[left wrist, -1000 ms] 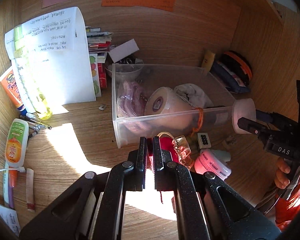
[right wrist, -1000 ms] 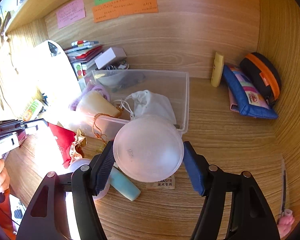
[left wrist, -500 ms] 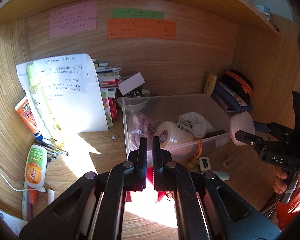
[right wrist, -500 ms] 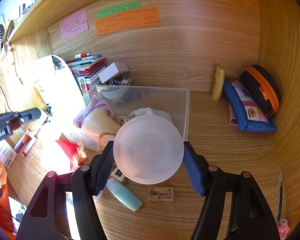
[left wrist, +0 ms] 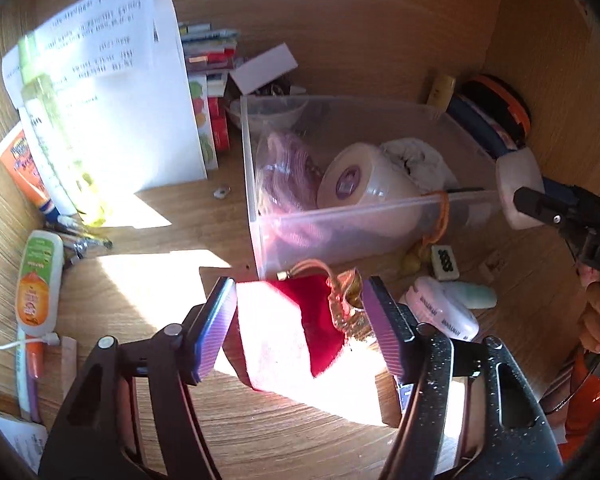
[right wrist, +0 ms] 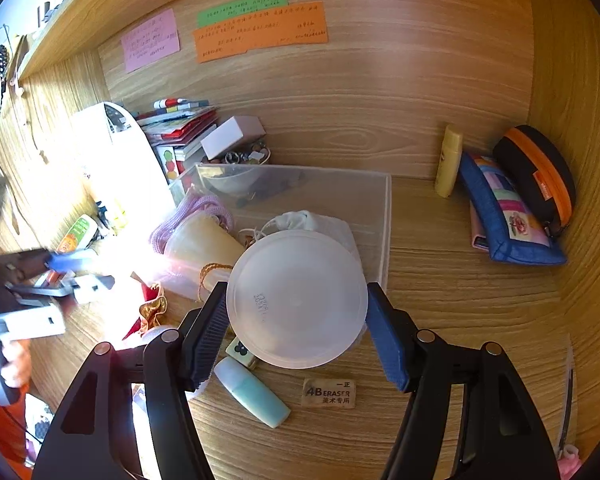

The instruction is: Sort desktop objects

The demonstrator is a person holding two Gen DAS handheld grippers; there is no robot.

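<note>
Holding a jar, straddling a pouch

Gripping a round translucent jar (right wrist: 297,298) above the clear bin's (left wrist: 340,216) near edge, the right gripper (right wrist: 296,332) is clamping it; the left gripper (left wrist: 298,320) is gaping wide (fingers apart) around the red pouch (left wrist: 296,320) lying on the desk (left wrist: 260,432).

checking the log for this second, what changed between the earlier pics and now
The left claw went from shut to open and dropped low over the red pouch, which now lies between its fingers, not yet gripped. The right claw stayed shut on the translucent round container, by the near edge of the clear plastic bin. The bin's contents and the 4B eraser did not visibly move.
</note>
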